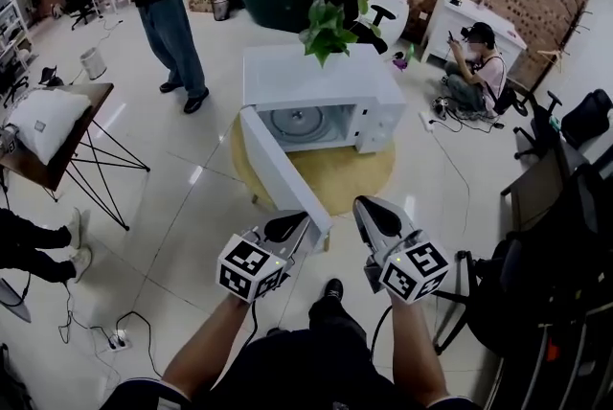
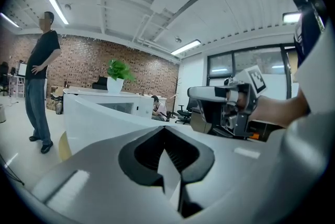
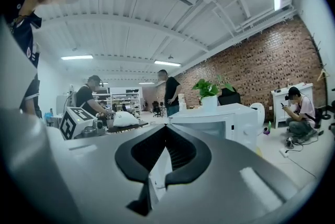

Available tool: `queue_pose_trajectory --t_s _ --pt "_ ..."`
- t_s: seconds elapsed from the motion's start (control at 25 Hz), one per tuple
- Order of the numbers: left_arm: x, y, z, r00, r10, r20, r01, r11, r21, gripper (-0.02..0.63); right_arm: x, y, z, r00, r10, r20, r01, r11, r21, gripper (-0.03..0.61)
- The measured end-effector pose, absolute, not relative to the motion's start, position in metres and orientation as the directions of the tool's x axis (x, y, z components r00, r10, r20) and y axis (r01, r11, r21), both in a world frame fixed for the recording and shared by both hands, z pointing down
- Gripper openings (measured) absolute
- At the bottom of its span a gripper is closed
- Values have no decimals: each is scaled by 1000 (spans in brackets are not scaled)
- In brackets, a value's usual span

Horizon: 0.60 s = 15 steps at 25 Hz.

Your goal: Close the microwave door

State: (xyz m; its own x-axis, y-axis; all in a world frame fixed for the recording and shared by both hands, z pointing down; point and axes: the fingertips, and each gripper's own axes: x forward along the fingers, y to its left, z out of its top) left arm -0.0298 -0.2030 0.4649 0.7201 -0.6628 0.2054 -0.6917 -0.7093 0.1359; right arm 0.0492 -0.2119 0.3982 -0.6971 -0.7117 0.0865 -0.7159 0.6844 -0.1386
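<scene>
The one microwave door (image 1: 278,170) stands swung wide open from the microwave (image 1: 321,73), which sits on a round yellow table (image 1: 369,176). Only the head view shows the turntable (image 1: 299,122) inside. There are two grippers, the left gripper (image 1: 297,222) at the door's free end and the right gripper (image 1: 369,207) just beside it. Both have jaws closed tip to tip, holding nothing. One potted plant (image 1: 326,30) stands on top.

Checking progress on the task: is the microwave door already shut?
No, in the head view the microwave door stands swung wide open, and the turntable inside the microwave is in plain sight.
</scene>
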Motion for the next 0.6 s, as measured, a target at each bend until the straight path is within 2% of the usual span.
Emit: queue_pose_trajectory --t_s 0.6 --pt "26 -277 468 684 -698 210 -726 -680 104 11 124 -271 408 -637 -765 88 -767 619 -168 2"
